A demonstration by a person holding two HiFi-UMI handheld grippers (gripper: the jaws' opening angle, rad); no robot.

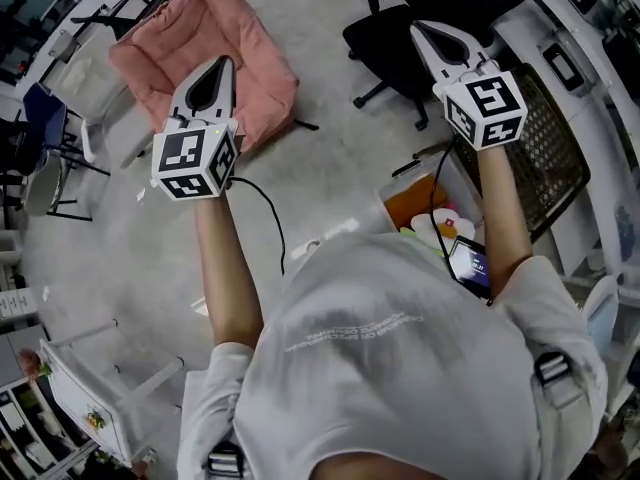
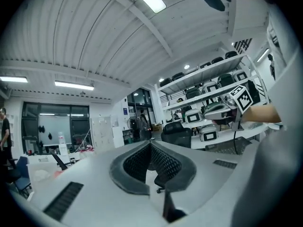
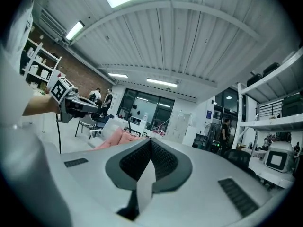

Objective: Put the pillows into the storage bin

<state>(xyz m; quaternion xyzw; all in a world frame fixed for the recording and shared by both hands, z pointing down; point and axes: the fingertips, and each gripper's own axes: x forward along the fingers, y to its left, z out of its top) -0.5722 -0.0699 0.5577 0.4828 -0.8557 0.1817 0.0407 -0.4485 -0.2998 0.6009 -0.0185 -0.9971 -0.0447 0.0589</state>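
The left gripper (image 2: 150, 144) has its fingers pressed together on nothing, and so has the right gripper (image 3: 150, 141). The pink pillow (image 1: 255, 43) lies on the floor beyond, its near edge covered by the left gripper. The storage bin (image 1: 395, 193) is half hidden behind the person's shoulder and right forearm.

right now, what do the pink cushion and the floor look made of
Pink cushion: soft padded fabric, matte, judging by its puffed folds and creases. Floor: probably bare concrete, grey, dull and mottled, with no visible tiles or seams.
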